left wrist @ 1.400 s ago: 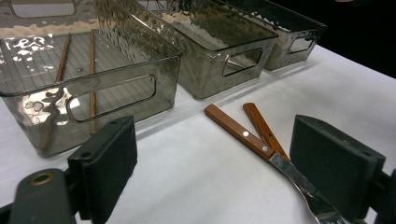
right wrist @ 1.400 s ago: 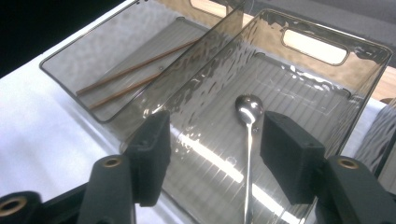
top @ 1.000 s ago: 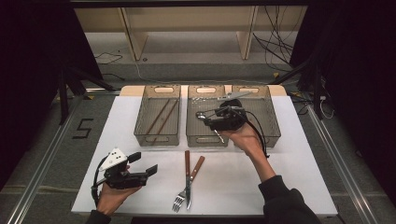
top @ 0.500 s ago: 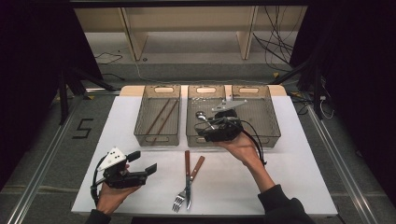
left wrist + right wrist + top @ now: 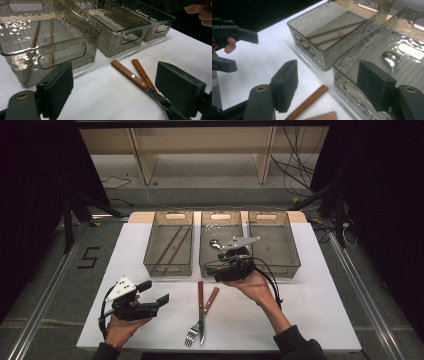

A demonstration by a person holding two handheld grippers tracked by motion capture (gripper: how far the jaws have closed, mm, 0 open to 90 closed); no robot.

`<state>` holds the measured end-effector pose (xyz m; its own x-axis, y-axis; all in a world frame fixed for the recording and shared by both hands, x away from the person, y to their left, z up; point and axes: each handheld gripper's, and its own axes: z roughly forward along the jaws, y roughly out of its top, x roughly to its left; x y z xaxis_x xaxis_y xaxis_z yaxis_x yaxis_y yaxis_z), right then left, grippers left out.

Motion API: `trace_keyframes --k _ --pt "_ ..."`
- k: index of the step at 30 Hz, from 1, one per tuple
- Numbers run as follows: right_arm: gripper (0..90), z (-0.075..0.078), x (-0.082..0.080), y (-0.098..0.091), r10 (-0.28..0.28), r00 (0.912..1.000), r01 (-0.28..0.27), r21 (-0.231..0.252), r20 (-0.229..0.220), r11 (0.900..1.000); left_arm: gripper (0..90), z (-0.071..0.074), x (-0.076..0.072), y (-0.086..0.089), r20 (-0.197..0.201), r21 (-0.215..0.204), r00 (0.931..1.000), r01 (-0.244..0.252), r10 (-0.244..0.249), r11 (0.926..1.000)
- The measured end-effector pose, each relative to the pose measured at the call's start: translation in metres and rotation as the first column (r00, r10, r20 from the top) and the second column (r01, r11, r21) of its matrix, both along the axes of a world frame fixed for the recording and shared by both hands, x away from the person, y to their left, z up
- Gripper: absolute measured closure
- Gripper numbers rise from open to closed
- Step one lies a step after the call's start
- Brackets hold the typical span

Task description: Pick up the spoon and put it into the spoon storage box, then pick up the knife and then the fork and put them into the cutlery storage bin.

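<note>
Two handheld grippers, each made of matte black plastic, are carried by a person wearing dark long sleeves (image 5: 295, 345) that end at the wrists. The black left gripper with its pale grey triangular top plate (image 5: 150, 295) has a chunky body and a thin black cable looping behind the left hand (image 5: 122, 327). The black right gripper with a matching grey three-cornered plate (image 5: 212, 267) trails a black cable curving past the right hand (image 5: 257, 287). In the gripper views, each jaw is a thick, rectangular black block (image 5: 56, 88) with rounded corners and a small recessed screw. Brass-coloured ringed holes (image 5: 261, 88) mark the arms behind the blocks.
</note>
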<state>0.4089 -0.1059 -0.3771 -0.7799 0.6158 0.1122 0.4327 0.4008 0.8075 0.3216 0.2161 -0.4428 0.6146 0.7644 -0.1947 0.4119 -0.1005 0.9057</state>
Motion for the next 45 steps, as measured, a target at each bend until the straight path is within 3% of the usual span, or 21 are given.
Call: trace_keyframes --k 19,29,35,40,45 --pt "35.1 -0.026 -0.009 0.027 0.07 0.9969 -0.07 -0.025 -0.036 0.9972 14.6 0.0 -0.001 0.002 0.004 0.0 1.0 -0.005 0.005 1.0" --pt "64.6 -0.044 -0.005 0.04 0.108 0.991 -0.114 -0.082 -0.079 0.9901 14.6 0.001 -0.001 0.001 0.007 0.004 1.0 -0.005 0.005 1.0" --pt "81.6 -0.058 0.002 0.05 0.132 0.9857 -0.145 -0.136 -0.106 0.9799 14.6 0.001 -0.003 0.002 0.01 0.007 0.9999 -0.006 0.005 1.0" --pt "89.8 -0.071 0.008 0.059 0.146 0.9809 -0.168 -0.182 -0.128 0.9687 14.6 0.001 -0.003 0.004 0.012 0.006 0.9999 -0.005 0.005 1.0" --pt "90.0 -0.081 0.009 0.07 0.157 0.9759 -0.187 -0.213 -0.151 0.9589 14.6 0.001 -0.003 0.004 0.012 0.003 0.9999 -0.005 0.005 1.0"
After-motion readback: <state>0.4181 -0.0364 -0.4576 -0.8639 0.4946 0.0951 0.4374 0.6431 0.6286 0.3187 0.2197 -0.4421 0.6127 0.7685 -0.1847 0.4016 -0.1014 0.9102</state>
